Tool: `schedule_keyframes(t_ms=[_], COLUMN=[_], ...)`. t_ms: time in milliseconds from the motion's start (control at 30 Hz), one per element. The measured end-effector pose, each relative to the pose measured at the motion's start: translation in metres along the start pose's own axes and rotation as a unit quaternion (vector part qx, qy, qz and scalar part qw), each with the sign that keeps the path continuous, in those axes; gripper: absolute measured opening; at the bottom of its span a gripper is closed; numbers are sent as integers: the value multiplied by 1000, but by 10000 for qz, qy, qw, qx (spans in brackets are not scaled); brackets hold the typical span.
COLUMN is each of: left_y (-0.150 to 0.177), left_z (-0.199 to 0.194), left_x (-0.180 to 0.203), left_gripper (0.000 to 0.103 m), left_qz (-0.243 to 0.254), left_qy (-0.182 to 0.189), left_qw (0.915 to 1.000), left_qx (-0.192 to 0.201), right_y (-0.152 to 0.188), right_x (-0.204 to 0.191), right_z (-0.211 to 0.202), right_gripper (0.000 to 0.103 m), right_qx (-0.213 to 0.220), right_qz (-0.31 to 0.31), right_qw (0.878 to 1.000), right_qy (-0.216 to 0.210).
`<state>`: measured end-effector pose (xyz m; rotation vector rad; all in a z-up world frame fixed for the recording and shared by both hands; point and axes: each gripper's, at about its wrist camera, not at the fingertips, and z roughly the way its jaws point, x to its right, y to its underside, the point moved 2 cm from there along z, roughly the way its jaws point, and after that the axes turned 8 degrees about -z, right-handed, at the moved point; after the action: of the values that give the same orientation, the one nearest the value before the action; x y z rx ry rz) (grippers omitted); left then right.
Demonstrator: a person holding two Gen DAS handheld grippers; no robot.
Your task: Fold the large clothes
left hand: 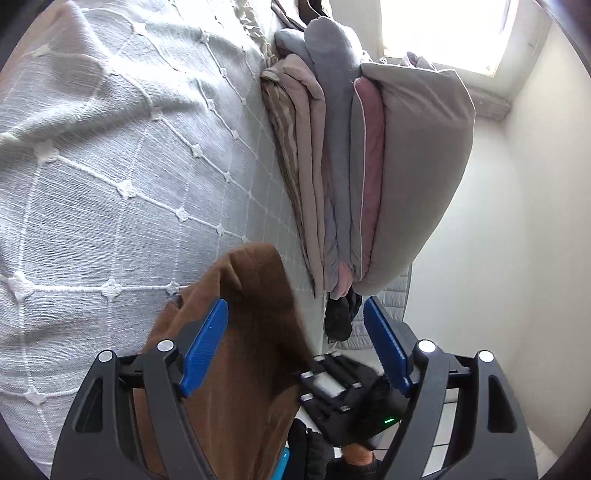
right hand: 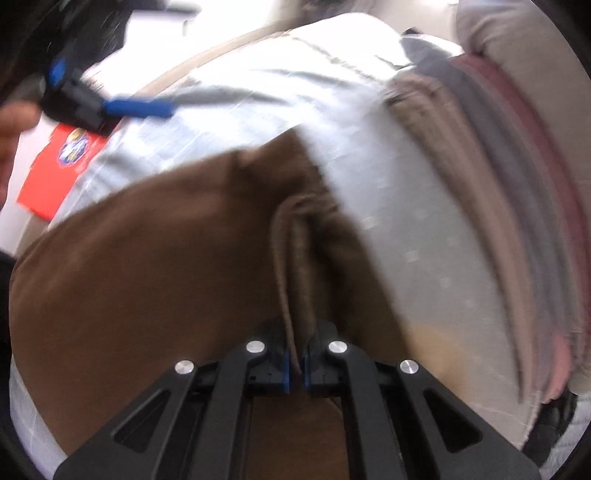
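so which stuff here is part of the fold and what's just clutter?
In play:
brown garment
right gripper, shut on its folded edge
left gripper, open
bedspread, work surface

Lying about:
stack of folded bedding
red packet

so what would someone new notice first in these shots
Probably the brown garment spread on the pale bedspread, with the right hand-held gripper shut on a bunched fold of it. Next, the tall stack of folded bedding in grey, pink and beige beyond it, near the bright window. The left hand-held gripper is open at the garment's edge.
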<state>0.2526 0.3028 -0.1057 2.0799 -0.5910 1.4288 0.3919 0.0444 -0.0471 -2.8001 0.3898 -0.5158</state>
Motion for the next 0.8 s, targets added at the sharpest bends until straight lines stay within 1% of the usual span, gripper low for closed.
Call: schedule_keyframes(t_ms=[100, 167, 233, 267, 300, 333, 367, 433, 467, 500, 533, 567, 600, 633, 700, 733, 767, 800], left_y=[0, 0, 1, 2, 3, 4, 6, 10, 12, 16, 19, 23, 26, 29, 38, 42, 47, 52], left_z=[1, 4, 6, 7, 8, 9, 10, 13, 14, 17, 19, 21, 24, 26, 32, 34, 39, 43], left_x=[-1, -1, 0, 1, 3, 5, 7, 10, 13, 16, 17, 18, 19, 20, 21, 21, 20, 19], left_gripper=[72, 72, 72, 72, 72, 73, 73, 73, 73, 73, 73, 73, 73, 73, 74, 75, 75, 76], left_qz=[2, 9, 15, 32, 64, 92, 122, 209, 263, 328, 358, 388, 419, 463, 536, 536, 512, 517], left_qy=[17, 33, 47, 43, 40, 43, 47, 48, 50, 63, 72, 72, 67, 60, 73, 130, 216, 248], left_qw=[10000, 10000, 10000, 10000, 10000, 9999, 9998, 9996, 9994, 9990, 9987, 9984, 9980, 9976, 9962, 9956, 9941, 9927], left_qx=[2, -7, -31, -39, -61, -89, -121, -198, -235, -296, -347, -410, -463, -520, -680, -762, -930, -1061], right_y=[-14, -18, -14, -9, -3, 3, 5, 5, 6, 8, 14, 20, 32, 48, 84, 104, 127, 142], right_x=[12, 26, 36, 37, 36, 34, 34, 44, 54, 61, 71, 77, 84, 89, 87, 82, 76, 72], right_z=[-11, -4, 24, 47, 71, 89, 92, 78, 58, 42, 17, -1, -27, -50, -76, -83, -85, -85], right_gripper=[5, 5, 6, 7, 15, 22, 29, 31, 35, 45, 51, 60, 63, 65, 66, 67, 68, 68], right_qx=[110, 104, -129, -423, -725, -873, -757, -298, 104, 377, 775, 1024, 1363, 1636, 1909, 1956, 1938, 1886], right_qz=[6, 215, 370, 448, 547, 646, 774, 1208, 1488, 1657, 1916, 2082, 2316, 2561, 2970, 3115, 3263, 3360], right_qw=[9995, 9989, 9976, 9968, 9953, 9939, 9941, 9922, 9887, 9853, 9782, 9726, 9631, 9524, 9343, 9278, 9222, 9193], right_qy=[282, 400, 563, 517, 347, 184, 115, -86, -176, -178, -173, -171, -169, -245, -486, -623, -746, -798])
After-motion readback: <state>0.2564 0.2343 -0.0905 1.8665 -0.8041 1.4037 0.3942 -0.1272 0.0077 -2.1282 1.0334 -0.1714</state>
